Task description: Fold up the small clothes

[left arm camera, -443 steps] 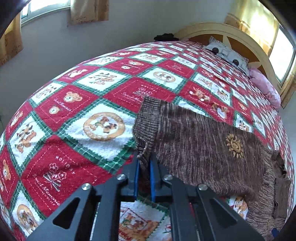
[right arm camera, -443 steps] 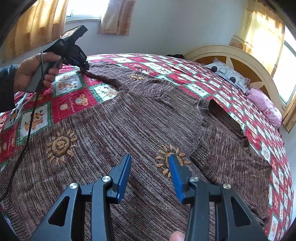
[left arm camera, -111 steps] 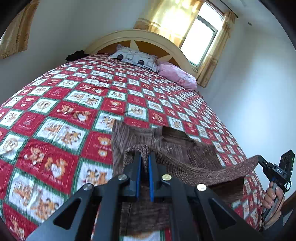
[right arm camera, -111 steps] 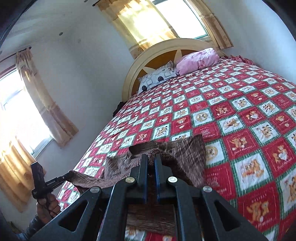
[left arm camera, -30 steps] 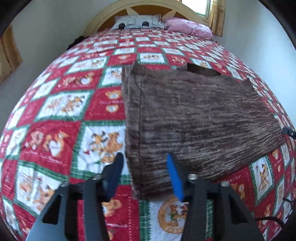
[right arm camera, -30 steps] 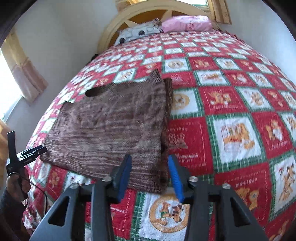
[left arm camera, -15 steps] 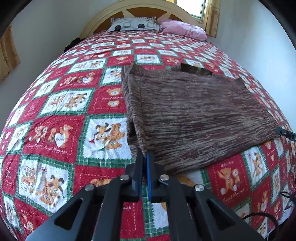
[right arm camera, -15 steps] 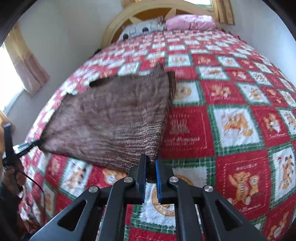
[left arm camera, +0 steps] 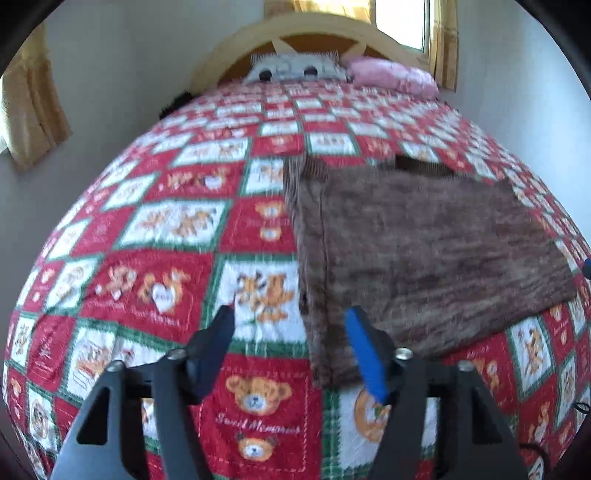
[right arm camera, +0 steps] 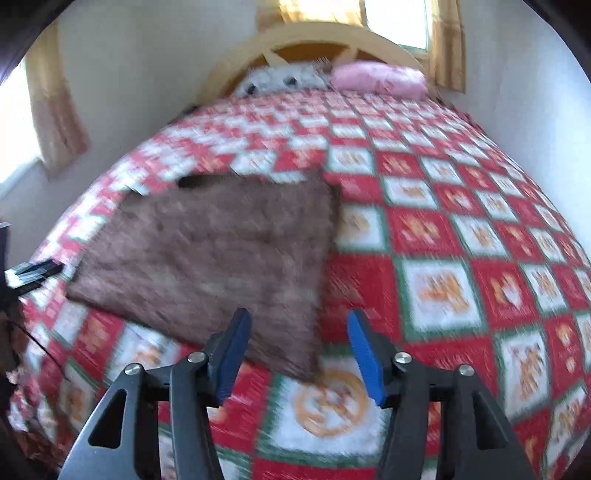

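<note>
Both my left tongs and right tongs gape empty over the quilt's near end, where the brown sweater lies folded flat; probably one more fold remains.

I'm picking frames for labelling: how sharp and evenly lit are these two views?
Left wrist: mild motion blur on the quilt and sweater; window overexposed. Right wrist: heavier smear across the sweater; both views are fisheye-bent with dark corners.

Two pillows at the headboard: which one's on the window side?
The plain pink pillow, lying under the window on the right; the grey-white pillow with black dots sits left of it, mid-headboard.
</note>
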A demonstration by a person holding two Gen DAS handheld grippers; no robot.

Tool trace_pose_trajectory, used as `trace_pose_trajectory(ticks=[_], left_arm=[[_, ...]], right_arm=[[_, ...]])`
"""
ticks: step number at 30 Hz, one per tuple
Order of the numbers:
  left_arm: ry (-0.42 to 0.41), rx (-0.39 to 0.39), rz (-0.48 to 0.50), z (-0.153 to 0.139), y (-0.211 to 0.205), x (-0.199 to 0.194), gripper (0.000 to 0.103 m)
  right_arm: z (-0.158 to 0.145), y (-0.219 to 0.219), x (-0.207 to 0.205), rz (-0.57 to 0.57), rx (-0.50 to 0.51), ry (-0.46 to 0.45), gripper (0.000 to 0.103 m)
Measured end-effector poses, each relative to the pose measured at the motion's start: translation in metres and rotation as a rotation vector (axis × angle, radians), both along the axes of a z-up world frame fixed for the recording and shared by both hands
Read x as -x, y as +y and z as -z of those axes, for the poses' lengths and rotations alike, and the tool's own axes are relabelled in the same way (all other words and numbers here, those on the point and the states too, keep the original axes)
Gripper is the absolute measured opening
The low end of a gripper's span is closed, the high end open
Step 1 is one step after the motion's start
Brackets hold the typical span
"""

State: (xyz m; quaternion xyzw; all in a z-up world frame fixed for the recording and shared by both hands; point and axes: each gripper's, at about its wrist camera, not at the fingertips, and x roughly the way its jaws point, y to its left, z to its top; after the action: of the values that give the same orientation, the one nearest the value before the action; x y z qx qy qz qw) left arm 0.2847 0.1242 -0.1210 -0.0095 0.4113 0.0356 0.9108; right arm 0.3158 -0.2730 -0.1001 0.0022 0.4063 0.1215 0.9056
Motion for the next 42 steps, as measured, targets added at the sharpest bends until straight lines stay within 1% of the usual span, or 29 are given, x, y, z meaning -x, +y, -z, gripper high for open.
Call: trace_pose_trajectory(ticks=[1,3,5,6,7,9,10,11,12,13,14,15,17,18,23,24,26,28,29,30,33,35,38,40,42], left_arm=[[-0.002,0.002,0.003,-0.001,-0.002,-0.003,0.068],[0.000,0.002,0.003,0.001,-0.011,-0.011,0.068],[0.009,-0.043,-0.003,0.010,-0.020,-0.022,0.068],[0.038,-0.072,-0.015,0.018,-0.025,-0.031,0.068],[0.058,-0.077,-0.019,0.023,-0.026,-0.034,0.068],[0.108,-0.076,-0.017,0.037,-0.027,-0.041,0.068],[0.119,-0.075,-0.017,0.041,-0.027,-0.041,0.068],[0.103,-0.071,-0.016,0.042,-0.025,-0.039,0.069],[0.095,-0.078,-0.012,0.042,-0.024,-0.037,0.072],[0.092,-0.083,-0.010,0.043,-0.023,-0.036,0.074],[0.086,-0.070,-0.013,0.043,-0.019,-0.034,0.077],[0.084,-0.052,-0.015,0.044,-0.016,-0.033,0.077],[0.087,-0.017,-0.016,0.045,-0.011,-0.034,0.078],[0.092,-0.009,-0.019,0.045,-0.010,-0.033,0.081],[0.093,-0.010,-0.014,0.044,-0.010,-0.026,0.082],[0.089,-0.016,-0.009,0.043,-0.012,-0.024,0.082],[0.083,-0.027,-0.007,0.041,-0.012,-0.019,0.082],[0.080,-0.018,-0.012,0.042,-0.010,-0.019,0.085],[0.087,-0.013,-0.019,0.043,-0.008,-0.020,0.089],[0.092,-0.002,-0.027,0.044,-0.006,-0.022,0.090],[0.099,0.018,-0.028,0.045,-0.002,-0.022,0.091],[0.101,0.027,-0.025,0.046,0.000,-0.021,0.091],[0.107,0.042,-0.006,0.044,0.007,-0.020,0.091],[0.095,0.031,-0.018,0.040,0.015,-0.018,0.091],[0.085,0.034,-0.044,0.035,0.026,-0.017,0.091]], right_arm=[[-0.005,0.008,-0.004,-0.025,-0.016,-0.013,0.056],[-0.007,0.025,-0.012,-0.065,-0.011,-0.031,0.056],[-0.001,0.042,-0.024,-0.110,-0.036,-0.030,0.056],[0.004,0.046,-0.030,-0.121,-0.048,-0.017,0.056],[0.011,0.049,-0.037,-0.113,-0.044,-0.002,0.056],[0.026,0.051,-0.044,-0.085,-0.001,0.024,0.056],[0.036,0.050,-0.047,-0.068,0.025,0.059,0.056],[0.047,0.047,-0.050,-0.053,0.045,0.102,0.055],[0.056,0.043,-0.049,-0.053,0.051,0.123,0.054],[0.059,0.041,-0.046,-0.061,0.057,0.118,0.054],[0.061,0.041,-0.042,-0.068,0.066,0.111,0.054],[0.063,0.042,-0.037,-0.073,0.082,0.110,0.054],[0.063,0.043,-0.030,-0.069,0.107,0.120,0.054],[0.063,0.042,-0.029,-0.067,0.111,0.122,0.054],[0.058,0.046,-0.030,-0.060,0.145,0.126,0.054],[0.052,0.050,-0.029,-0.057,0.157,0.114,0.054],[0.041,0.057,-0.025,-0.076,0.115,0.082,0.054],[0.033,0.069,-0.021,-0.096,0.114,0.043,0.054],[0.033,0.075,-0.021,-0.105,0.129,0.037,0.054],[0.035,0.082,-0.022,-0.119,0.139,0.044,0.054],[0.060,0.085,-0.029,-0.125,0.147,0.120,0.054],[0.064,0.082,-0.022,-0.131,0.143,0.081,0.054],[0.060,0.085,-0.018,-0.138,0.177,0.083,0.054],[0.053,0.091,-0.020,-0.133,0.194,0.091,0.054],[0.040,0.104,-0.018,-0.166,0.171,0.055,0.054]])
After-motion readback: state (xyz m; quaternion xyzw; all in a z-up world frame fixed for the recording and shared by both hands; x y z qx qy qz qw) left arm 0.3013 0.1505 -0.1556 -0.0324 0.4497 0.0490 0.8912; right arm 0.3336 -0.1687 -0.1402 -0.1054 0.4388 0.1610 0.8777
